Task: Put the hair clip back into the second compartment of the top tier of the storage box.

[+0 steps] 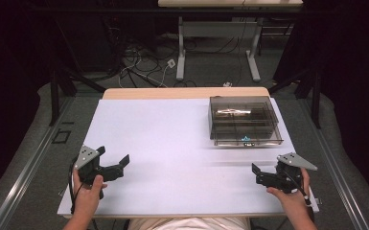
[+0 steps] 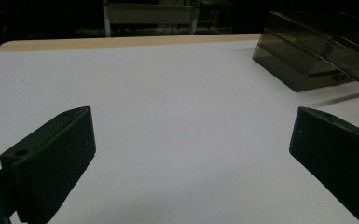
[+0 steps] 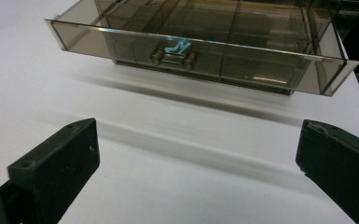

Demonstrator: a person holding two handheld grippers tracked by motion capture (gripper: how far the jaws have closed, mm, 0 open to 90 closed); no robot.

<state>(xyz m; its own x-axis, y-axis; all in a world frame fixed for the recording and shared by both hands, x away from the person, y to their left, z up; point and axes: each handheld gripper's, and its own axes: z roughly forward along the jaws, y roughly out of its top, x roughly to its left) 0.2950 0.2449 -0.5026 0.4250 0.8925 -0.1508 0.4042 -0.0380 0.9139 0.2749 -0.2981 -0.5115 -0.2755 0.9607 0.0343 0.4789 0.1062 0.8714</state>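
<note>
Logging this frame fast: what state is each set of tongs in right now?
Left tongs: open, holding nothing, over the white table.
Right tongs: open, holding nothing, facing the smoky transparent plastic compartment box.

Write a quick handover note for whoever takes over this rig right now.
Left tool: open, empty, over the white table at near left.
Right tool: open, empty, at near right, facing the box.
Smoky transparent plastic compartment box: far right of the table, lid shut, front latch toward the right tool.
Done: nothing visible yet; box untouched.
Left: probably reach the latch and open the box.
</note>
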